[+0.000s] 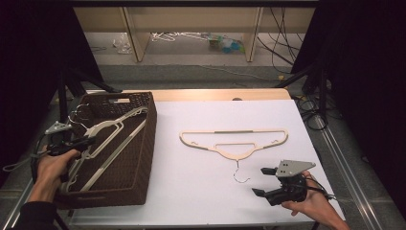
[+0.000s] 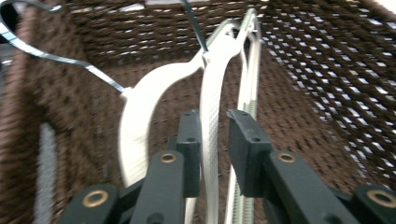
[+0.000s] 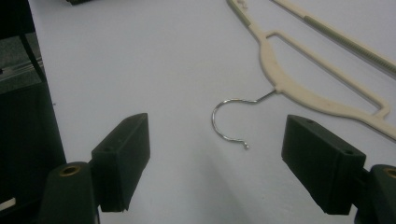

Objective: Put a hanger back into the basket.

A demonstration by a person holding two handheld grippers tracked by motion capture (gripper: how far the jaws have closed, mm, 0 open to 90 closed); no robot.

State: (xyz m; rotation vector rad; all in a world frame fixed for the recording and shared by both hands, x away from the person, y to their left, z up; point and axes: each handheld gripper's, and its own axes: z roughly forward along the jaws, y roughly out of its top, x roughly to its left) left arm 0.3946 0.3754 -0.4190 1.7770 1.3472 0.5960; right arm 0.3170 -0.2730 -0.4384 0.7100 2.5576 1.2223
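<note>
No writing shows anywhere. The white table (image 1: 201, 191) carries a brown wicker basket (image 1: 139, 158) at its left with cream hangers inside. A lone hanger (image 1: 233, 140) lies flat mid-table, bar crosswise, hook toward the person. Left gripper (image 2: 214, 140): fingers narrowly apart around a basket hanger (image 2: 210, 107). Right gripper (image 1: 262, 181): fingers wide apart.

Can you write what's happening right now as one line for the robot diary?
left gripper: jaws around cream hanger in wicker basket | right gripper: open, near hook of hanger on table
</note>
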